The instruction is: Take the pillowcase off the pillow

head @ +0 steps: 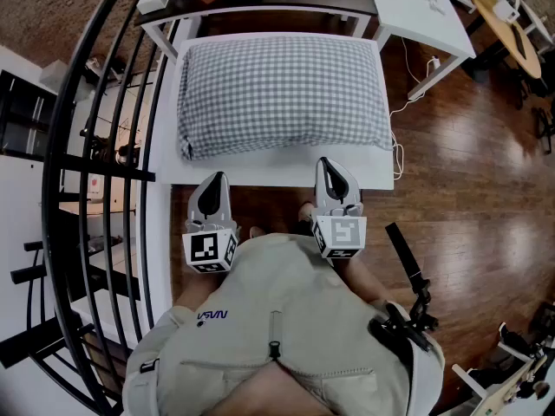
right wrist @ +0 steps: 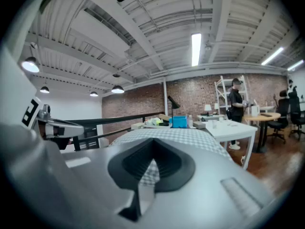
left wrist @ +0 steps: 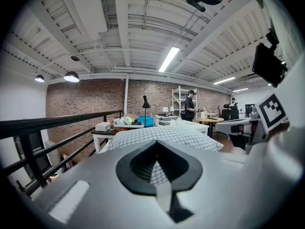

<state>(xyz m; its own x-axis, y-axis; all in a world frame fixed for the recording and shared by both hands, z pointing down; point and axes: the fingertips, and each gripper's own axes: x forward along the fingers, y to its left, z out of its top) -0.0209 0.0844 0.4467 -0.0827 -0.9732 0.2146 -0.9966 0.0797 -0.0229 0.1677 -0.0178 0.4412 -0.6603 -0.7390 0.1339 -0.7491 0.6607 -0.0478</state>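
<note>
**Step in hand: approach.** No grip has been taken. The pillowcase [head: 286, 76] is fully on the pillow [head: 282, 111], so the task is judged to be at its start.

**Gripper state.** The left gripper [head: 213, 183] and the right gripper [head: 330, 170] are both held just short of the near edge of the white table [head: 260, 170]. Both are pointed toward the pillow and are clear of it. In each gripper view the jaws are seen closed together, with nothing between them; only the checked fabric beyond is seen through the gap.

**Task item.** The pillow lies flat across the white table, with its long side running left to right, and takes up most of the tabletop. The case is a grey-and-white gingham, plump and mostly smooth, with light creases along the near edge. Which end is open cannot be told.

**Next move, as judged.** Both pairs of jaws are to be opened and brought forward to the pillow. One gripper is to pinch the case fabric alone at the open end; the other is to hold the pillow body so that the case can be drawn off.
</note>
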